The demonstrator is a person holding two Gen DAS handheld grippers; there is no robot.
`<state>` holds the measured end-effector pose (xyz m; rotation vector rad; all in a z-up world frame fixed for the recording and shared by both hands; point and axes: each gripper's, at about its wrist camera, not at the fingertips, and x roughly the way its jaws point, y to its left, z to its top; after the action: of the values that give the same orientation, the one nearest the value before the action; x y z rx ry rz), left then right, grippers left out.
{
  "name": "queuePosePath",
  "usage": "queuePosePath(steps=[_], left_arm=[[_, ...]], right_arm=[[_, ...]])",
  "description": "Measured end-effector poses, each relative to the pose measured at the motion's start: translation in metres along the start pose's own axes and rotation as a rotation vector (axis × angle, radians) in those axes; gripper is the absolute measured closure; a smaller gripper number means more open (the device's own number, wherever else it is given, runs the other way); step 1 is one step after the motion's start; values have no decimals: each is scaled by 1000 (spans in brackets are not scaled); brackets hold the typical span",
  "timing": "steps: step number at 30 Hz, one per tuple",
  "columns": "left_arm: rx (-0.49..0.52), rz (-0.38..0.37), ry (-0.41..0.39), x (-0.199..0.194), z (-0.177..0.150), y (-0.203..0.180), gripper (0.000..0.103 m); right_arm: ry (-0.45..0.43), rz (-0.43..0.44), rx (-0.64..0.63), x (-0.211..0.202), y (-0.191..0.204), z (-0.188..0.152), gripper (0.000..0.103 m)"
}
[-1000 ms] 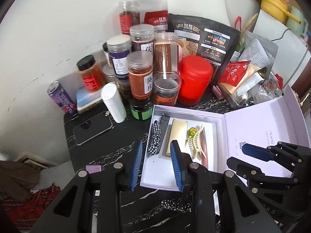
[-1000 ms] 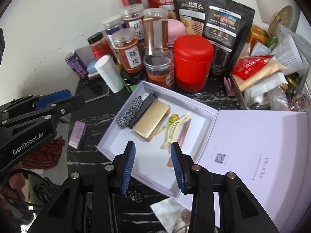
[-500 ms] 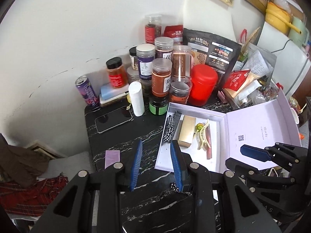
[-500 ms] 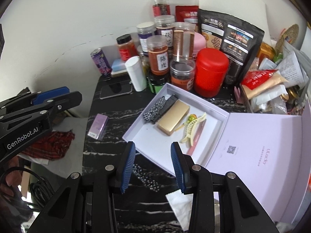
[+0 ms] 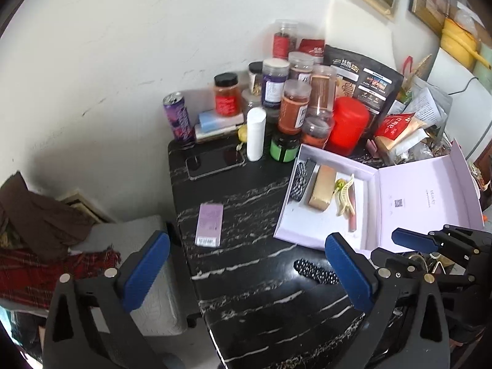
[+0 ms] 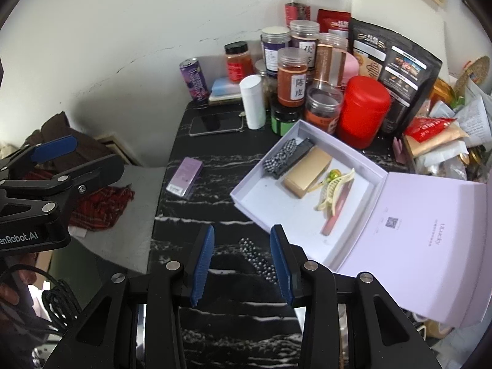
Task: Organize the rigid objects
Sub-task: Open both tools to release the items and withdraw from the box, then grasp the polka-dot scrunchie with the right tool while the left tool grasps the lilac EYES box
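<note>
Your left gripper (image 5: 246, 272) has its jaws opening wide, nothing between them; your right gripper (image 6: 243, 264) keeps a narrow gap, also empty. Both hang over the black marble table (image 5: 246, 307). At two o'clock from the left jaws lies the open lilac box (image 5: 295, 227), holding a gold case (image 5: 321, 192) and a cream hair claw (image 5: 344, 195). A small purple box (image 5: 210, 224) lies at eleven o'clock.

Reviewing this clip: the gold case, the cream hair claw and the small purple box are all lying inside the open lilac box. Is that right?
Not quite. The small purple box lies outside, on the black marble table to the left of the open lilac box. The gold case and cream hair claw are inside, as the right wrist view shows.
</note>
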<state>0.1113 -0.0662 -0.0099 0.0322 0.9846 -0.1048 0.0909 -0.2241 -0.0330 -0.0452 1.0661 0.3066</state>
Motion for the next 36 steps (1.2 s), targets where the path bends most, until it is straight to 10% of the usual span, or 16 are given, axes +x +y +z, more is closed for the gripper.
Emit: queuePosePath(steps=[36], left_arm=[[-124, -15, 160, 106, -44, 59, 0]], right_arm=[[120, 59, -62, 108, 28, -24, 34]])
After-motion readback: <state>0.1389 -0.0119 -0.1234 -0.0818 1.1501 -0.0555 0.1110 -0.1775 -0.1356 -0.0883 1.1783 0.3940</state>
